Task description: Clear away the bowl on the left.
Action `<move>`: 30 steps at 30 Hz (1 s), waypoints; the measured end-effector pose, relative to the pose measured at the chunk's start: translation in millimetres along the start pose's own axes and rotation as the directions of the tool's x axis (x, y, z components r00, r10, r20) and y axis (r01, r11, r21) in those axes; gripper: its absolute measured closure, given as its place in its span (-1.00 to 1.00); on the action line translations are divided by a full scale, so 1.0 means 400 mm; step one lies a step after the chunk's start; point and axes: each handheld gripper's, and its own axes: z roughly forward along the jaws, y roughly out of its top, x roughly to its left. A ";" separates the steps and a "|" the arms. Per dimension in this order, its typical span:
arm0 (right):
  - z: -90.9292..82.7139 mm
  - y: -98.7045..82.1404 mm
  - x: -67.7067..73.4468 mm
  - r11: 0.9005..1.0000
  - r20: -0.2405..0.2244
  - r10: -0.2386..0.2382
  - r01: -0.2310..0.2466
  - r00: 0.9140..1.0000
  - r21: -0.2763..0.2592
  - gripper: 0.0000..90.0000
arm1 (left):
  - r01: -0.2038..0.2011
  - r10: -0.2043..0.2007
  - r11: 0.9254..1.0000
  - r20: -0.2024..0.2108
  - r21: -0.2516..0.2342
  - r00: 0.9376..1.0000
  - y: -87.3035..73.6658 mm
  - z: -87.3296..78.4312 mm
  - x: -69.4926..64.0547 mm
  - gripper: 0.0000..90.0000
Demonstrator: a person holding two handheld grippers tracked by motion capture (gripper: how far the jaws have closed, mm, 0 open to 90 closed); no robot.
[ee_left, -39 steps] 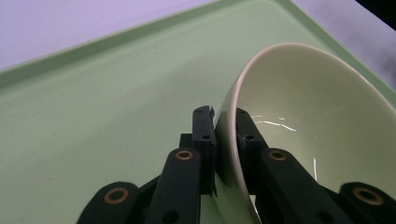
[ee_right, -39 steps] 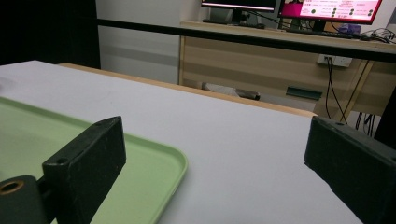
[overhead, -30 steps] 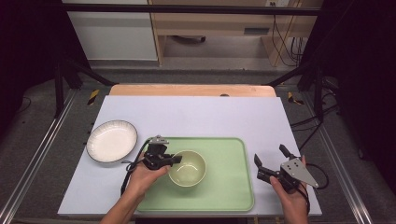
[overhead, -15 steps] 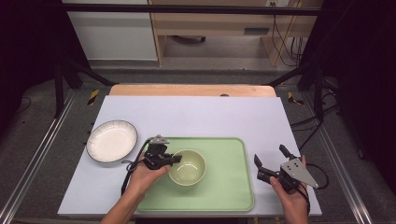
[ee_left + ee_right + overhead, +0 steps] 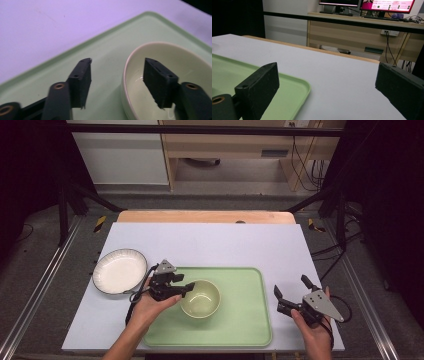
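Observation:
A pale green bowl stands on the left half of a green tray. My left gripper is at the bowl's left side, open. In the left gripper view the bowl has its rim between the jaws of the left gripper: one jaw hangs inside the bowl, the other outside over the tray. Neither pad is pressed to the rim. My right gripper is held over the table just right of the tray, open and holding nothing. The right gripper looks over the tray's corner.
A white plate with a dark rim lies on the white table left of the tray. A wooden desk with monitors and cables stands beyond the table's far edge. Dark frame bars run along both sides.
The left gripper has shifted slightly at the bowl's rim. The bowl, the tray and the right gripper have stayed where they were.

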 end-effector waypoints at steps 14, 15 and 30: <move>-0.006 0.003 0.000 1.000 0.006 0.003 -0.003 1.000 -0.009 -0.88 | -0.118 0.114 0.976 -0.034 -0.184 0.993 0.009 -0.086 0.044 -0.81; -0.007 0.003 -0.001 1.000 0.007 0.002 -0.001 1.000 -0.008 -0.88 | -0.127 0.122 0.974 -0.040 -0.187 0.992 0.008 -0.095 0.050 -0.82; -0.008 0.005 -0.002 1.000 0.006 0.016 -0.016 1.000 -0.014 -0.88 | -0.126 0.103 0.955 -0.097 -0.269 0.990 -0.009 -0.185 0.120 -0.94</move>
